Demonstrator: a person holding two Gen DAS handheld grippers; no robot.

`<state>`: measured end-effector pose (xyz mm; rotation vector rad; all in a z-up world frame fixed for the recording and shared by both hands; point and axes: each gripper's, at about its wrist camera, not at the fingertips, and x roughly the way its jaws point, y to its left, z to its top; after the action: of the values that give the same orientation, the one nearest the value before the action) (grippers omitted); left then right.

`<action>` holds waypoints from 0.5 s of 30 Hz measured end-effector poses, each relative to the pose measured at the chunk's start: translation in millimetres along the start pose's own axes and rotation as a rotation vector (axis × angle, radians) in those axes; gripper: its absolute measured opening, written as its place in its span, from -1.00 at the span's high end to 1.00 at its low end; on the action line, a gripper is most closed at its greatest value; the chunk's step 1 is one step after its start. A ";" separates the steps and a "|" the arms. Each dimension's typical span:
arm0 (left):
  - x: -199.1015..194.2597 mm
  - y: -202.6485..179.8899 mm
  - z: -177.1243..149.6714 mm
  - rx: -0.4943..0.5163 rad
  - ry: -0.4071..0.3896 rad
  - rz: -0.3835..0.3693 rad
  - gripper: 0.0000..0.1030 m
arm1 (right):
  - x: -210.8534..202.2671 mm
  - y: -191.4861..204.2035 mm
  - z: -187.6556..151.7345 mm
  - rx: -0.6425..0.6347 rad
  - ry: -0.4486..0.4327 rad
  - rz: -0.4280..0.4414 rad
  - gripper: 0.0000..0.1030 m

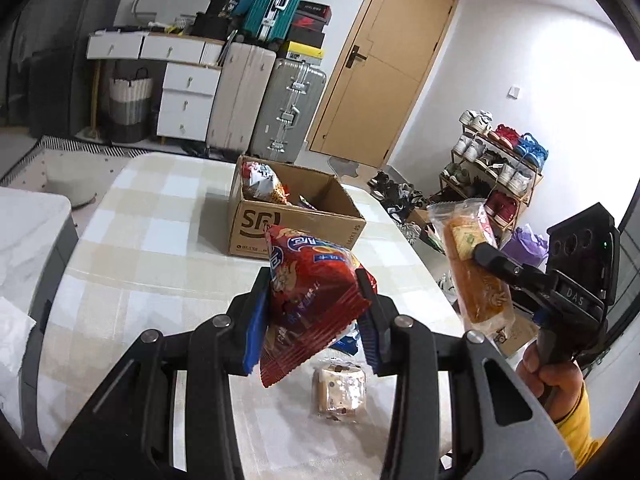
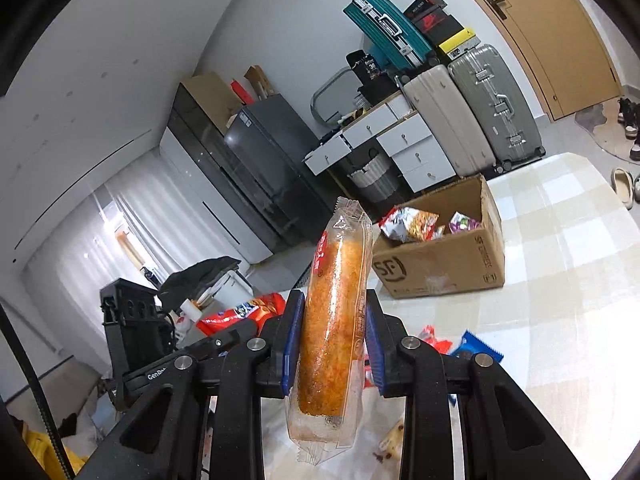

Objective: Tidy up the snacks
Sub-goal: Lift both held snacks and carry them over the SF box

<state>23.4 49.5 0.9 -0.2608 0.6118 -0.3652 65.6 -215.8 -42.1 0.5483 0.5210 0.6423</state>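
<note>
While both grippers were loaded, the cardboard box (image 1: 296, 220) stood toward the far edge of the table (image 1: 160, 240), already holding a few packets, among them a red-and-white bag (image 2: 408, 224) and a small purple one (image 2: 462, 224). Left gripper (image 1: 316, 312) was clamped on a red snack bag (image 1: 312, 300), held clear above the table, short of the box. Right gripper (image 2: 332, 340) was closed on a long bread roll in clear wrap (image 2: 332, 312), upright between the blue pads, likewise off the surface and nearer than the box. Left on the table near the near edge: a wrapped pale cake (image 1: 340, 390) and a blue packet (image 2: 476, 346), with something red beside it, not identifiable. Judged partway through: some snacks boxed, two in transit, at least two still to collect.
</note>
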 end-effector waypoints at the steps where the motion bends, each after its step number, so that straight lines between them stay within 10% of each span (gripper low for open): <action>1: -4.8 -7.5 -2.6 0.026 -0.007 0.023 0.30 | -2.6 0.2 -3.2 0.005 0.002 -0.003 0.44; 15: -53.9 -73.8 -2.7 0.204 -0.080 0.133 0.30 | -24.2 18.6 10.0 -0.052 -0.014 -0.028 0.44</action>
<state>-38.0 4.5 51.6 -0.0388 0.5064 -0.2853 47.4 -222.7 -16.6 0.4950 0.4964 0.6233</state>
